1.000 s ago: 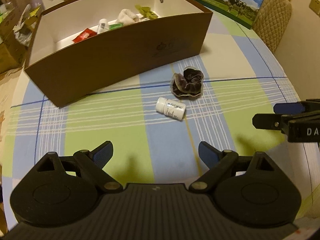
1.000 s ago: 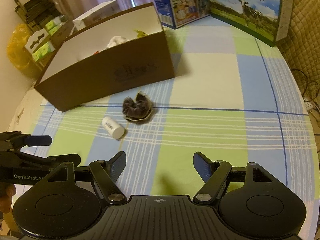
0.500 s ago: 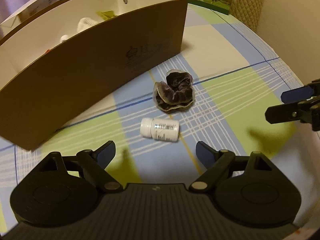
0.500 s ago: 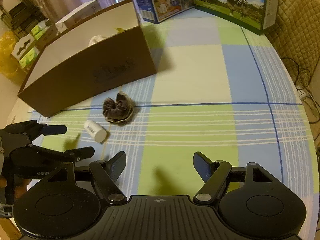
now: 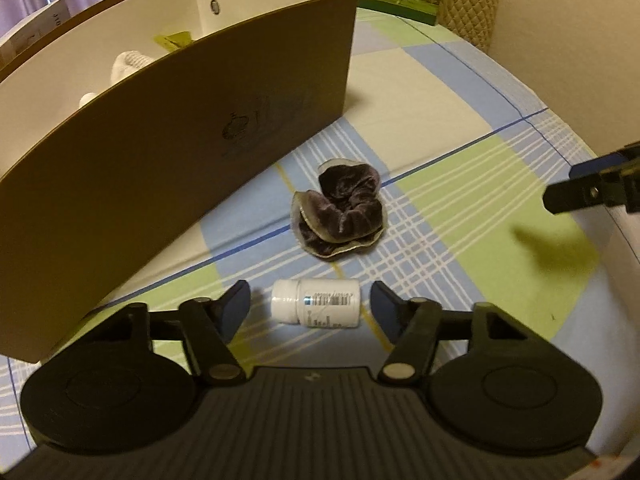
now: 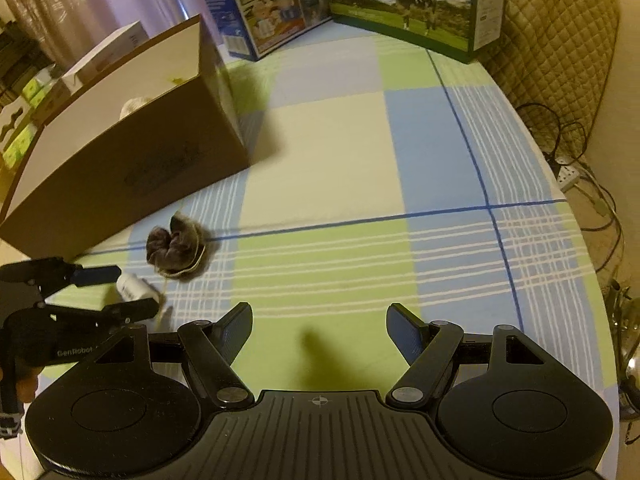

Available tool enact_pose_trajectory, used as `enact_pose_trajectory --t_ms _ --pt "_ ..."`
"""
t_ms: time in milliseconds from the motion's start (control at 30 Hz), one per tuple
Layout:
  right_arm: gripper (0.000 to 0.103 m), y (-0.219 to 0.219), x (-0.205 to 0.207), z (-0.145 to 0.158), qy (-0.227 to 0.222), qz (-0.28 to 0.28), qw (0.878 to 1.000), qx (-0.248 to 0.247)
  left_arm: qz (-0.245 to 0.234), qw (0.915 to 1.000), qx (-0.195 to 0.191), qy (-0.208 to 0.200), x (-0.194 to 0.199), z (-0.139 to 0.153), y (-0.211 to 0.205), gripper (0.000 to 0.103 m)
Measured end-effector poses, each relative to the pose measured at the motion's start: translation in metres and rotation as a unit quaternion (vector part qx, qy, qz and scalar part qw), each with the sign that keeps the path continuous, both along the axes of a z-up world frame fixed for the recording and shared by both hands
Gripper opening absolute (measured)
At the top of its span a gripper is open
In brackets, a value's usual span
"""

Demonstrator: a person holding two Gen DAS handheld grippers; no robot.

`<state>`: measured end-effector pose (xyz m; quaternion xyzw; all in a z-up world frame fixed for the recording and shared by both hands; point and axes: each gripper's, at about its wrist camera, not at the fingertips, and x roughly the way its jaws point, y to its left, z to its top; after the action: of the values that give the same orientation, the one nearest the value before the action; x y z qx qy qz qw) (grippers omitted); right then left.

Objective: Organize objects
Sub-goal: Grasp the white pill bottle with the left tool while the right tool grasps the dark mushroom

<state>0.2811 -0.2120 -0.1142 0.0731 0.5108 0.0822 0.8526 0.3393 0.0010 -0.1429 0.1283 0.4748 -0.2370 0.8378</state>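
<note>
1. The left gripper (image 5: 310, 306) is straddling the small white bottle (image 5: 316, 307), which is lying on its side on the checked tablecloth (image 5: 460, 216). Its jaws are closing, one blue pad facing the cap end and one the base end, but a sliver of cloth is still showing on each side, so the pads are not pressing yet. Taking the bottle end to end looks deliberate: a round body would likely roll away from a grip across its sides.

2. The right gripper (image 6: 320, 330) is hanging over a bare green square with its jaws standing apart and nothing between them. It is probably keeping out of the way while the left one works.

3. Just beyond the bottle, the dark velvet scrunchie (image 5: 340, 212) is sitting in a loose heap, apart from the bottle and from the box, seemingly waiting its turn.

4. Further back, the brown cardboard box (image 5: 172, 148) is standing open-topped, with a white bundle and a yellow-green scrap already inside. It appears to be serving as the collecting place, so the bottle is likely heading there.

5. At the far edge, printed cartons (image 6: 404, 4) with a cow picture are standing upright.
</note>
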Motion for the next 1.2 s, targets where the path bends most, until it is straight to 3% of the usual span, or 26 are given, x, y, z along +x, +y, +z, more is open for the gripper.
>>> enact_pose_trajectory --t_ms 67,233,400,700,933,967,1067,1200 --pt "0.071 0.001 0.002 0.0 -0.001 0.003 1.0 0.004 -0.003 1.0 -0.006 0.001 0.001 -0.001 0.0 0.041" --pt "0.071 0.02 0.008 -0.001 -0.006 0.044 0.999 0.022 0.008 1.0 -0.005 -0.003 -0.001 0.0 0.006 0.042" --pt "0.071 0.055 0.02 -0.005 -0.021 0.098 0.994 0.042 0.057 0.9984 -0.001 -0.002 -0.003 0.003 0.03 0.042" --pt "0.071 0.115 0.05 -0.029 -0.038 0.168 0.985 0.01 0.15 0.9884 0.022 0.009 0.0 0.006 0.076 0.041" --pt "0.071 0.135 0.063 -0.045 -0.04 0.187 0.982 -0.003 0.18 0.9831 0.026 0.015 0.001 0.008 0.088 0.042" --pt "0.069 0.136 0.062 -0.046 -0.043 0.191 0.981 -0.005 0.183 0.9827 0.026 0.015 0.001 0.008 0.089 0.042" --pt "0.049 0.141 0.06 -0.052 -0.047 0.199 0.978 -0.031 0.186 0.982 0.027 0.017 -0.001 0.009 0.091 0.041" --pt "0.038 0.135 0.06 -0.055 -0.045 0.194 0.98 -0.026 0.186 0.9819 0.028 0.019 -0.002 0.008 0.089 0.042"
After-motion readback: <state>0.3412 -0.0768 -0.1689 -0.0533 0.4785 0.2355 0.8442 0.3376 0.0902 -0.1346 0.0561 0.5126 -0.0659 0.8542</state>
